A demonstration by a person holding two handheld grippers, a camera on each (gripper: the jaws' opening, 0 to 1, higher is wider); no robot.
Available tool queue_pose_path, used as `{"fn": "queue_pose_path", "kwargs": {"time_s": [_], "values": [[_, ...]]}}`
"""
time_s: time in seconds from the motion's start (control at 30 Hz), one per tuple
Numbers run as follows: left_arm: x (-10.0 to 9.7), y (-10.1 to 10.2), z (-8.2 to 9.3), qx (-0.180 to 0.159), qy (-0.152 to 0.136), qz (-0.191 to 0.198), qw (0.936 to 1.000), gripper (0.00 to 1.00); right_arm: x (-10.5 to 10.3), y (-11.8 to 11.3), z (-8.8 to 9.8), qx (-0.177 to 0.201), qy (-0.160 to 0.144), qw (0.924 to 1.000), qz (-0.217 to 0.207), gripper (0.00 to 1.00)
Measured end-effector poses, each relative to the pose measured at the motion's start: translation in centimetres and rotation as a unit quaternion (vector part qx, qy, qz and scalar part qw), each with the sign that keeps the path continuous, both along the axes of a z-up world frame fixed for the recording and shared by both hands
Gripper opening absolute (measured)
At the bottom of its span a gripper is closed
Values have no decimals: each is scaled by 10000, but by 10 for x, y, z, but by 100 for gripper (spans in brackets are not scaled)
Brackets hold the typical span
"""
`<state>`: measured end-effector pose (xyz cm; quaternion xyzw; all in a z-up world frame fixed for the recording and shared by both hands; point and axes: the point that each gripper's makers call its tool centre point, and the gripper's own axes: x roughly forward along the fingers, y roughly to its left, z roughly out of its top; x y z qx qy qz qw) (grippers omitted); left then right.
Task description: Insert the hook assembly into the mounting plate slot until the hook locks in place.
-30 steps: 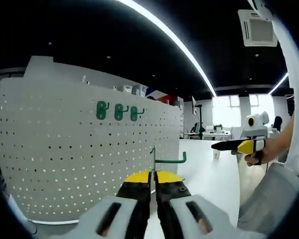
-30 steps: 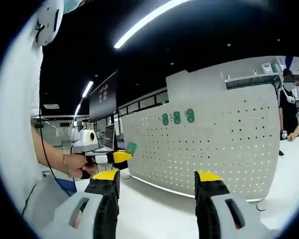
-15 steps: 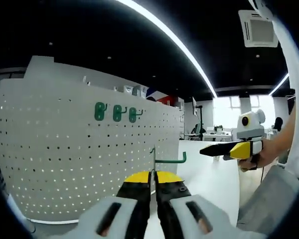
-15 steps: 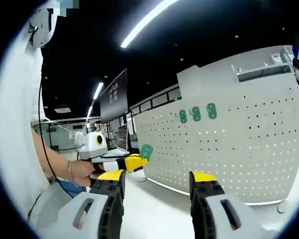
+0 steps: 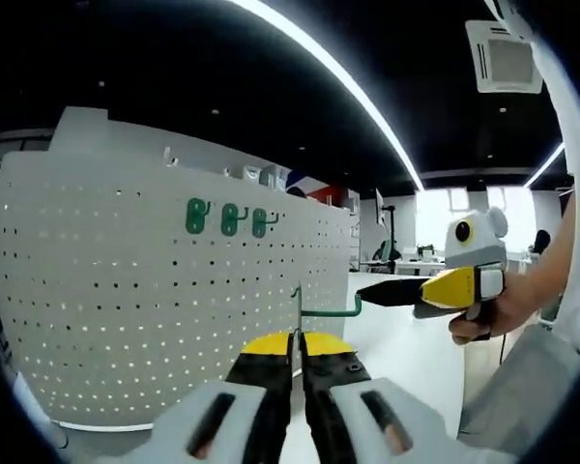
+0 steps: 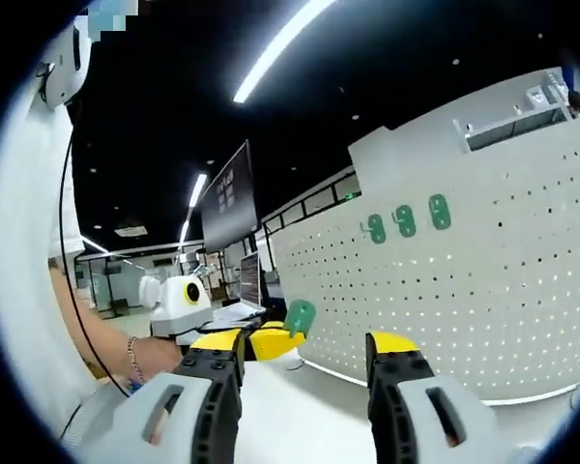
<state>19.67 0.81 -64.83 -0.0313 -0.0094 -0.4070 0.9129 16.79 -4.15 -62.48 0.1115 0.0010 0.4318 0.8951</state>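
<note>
Hook point(image 5: 331, 311) arm sideways, toward the right

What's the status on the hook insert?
Left tool shut on green hook, short of pegboard. Right tool open, empty. Three green hooks already mounted. Nothing between hook and board.

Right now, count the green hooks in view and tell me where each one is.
4. Three hang in a row high on the white pegboard: left, middle, right. A fourth hook is held by the left gripper. Others may be hidden.
</note>
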Motion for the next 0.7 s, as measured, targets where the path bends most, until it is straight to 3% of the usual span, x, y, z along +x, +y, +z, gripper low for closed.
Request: {"fn": "queue_pose_path", "kwargs": {"time_s": [0.43, 0.7], "values": [[0, 1, 0, -13, 10, 37, 10000, 2, 10, 26, 3, 272, 167, 9994, 139, 42], [-1, 0, 2, -13, 1, 30, 10000, 2, 11, 34, 1, 290, 377, 9988, 120, 27]]}}
